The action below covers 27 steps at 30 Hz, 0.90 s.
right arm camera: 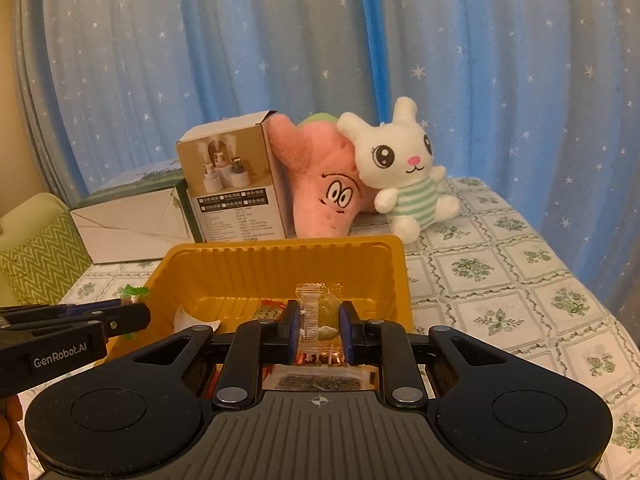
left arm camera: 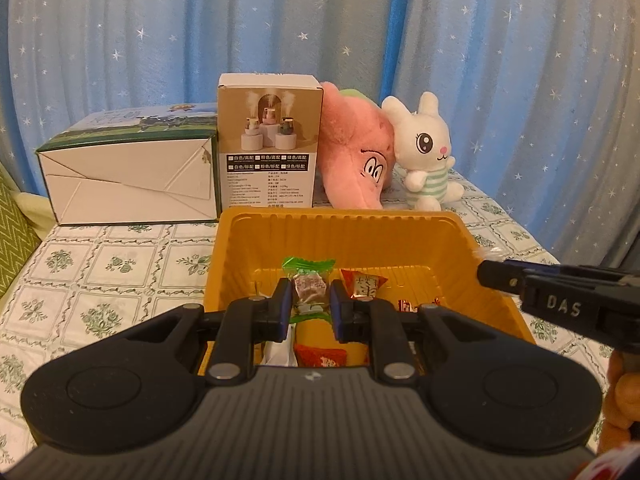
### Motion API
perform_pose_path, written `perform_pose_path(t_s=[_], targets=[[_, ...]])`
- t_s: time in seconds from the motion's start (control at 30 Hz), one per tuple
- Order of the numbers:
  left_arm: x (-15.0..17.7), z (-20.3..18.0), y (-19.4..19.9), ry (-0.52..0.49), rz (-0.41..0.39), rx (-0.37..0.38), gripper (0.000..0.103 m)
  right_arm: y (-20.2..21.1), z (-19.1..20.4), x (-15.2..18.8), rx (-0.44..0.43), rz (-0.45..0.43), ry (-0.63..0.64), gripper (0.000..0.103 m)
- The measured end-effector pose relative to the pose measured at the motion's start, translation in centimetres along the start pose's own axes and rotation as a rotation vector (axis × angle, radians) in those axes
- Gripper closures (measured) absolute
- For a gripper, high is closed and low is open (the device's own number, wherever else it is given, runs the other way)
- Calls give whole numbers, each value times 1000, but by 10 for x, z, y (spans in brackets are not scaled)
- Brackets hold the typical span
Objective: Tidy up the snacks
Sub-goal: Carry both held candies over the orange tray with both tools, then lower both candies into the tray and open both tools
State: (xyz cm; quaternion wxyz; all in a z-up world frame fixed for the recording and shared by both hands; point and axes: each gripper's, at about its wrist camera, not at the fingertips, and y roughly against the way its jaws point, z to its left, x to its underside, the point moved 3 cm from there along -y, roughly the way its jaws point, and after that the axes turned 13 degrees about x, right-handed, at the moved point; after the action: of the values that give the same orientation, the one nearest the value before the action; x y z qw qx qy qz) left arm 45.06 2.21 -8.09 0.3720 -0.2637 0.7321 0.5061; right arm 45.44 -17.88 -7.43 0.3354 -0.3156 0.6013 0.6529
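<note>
A yellow plastic tray point(left arm camera: 340, 236) sits on the table with several wrapped snacks inside. My left gripper point(left arm camera: 309, 298) is shut on a green-wrapped candy point(left arm camera: 308, 286) and holds it over the tray. A red snack packet point(left arm camera: 365, 283) lies in the tray to its right. My right gripper point(right arm camera: 320, 326) is shut on a clear orange-edged candy packet point(right arm camera: 320, 312) over the same tray point(right arm camera: 280, 258). The right gripper shows in the left wrist view point(left arm camera: 486, 273) at the tray's right rim. The left gripper shows in the right wrist view point(right arm camera: 136, 316) at the tray's left rim.
Behind the tray stand a brown product box point(left arm camera: 269, 140), a flat white and green carton point(left arm camera: 128, 176), a pink plush point(left arm camera: 356, 156) and a white rabbit plush point(left arm camera: 426, 152). A floral tablecloth point(left arm camera: 100, 280) covers the table. Blue starred curtains hang behind.
</note>
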Motion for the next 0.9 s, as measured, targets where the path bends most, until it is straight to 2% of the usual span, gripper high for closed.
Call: perform_pose_path(t_s=[0.37, 0.9], targets=[[-4, 9, -23, 14, 31, 18, 85, -28, 9, -2, -13, 26, 13, 82], [-1, 13, -58, 29, 97, 29, 85, -46, 7, -5, -13, 77, -21, 82]])
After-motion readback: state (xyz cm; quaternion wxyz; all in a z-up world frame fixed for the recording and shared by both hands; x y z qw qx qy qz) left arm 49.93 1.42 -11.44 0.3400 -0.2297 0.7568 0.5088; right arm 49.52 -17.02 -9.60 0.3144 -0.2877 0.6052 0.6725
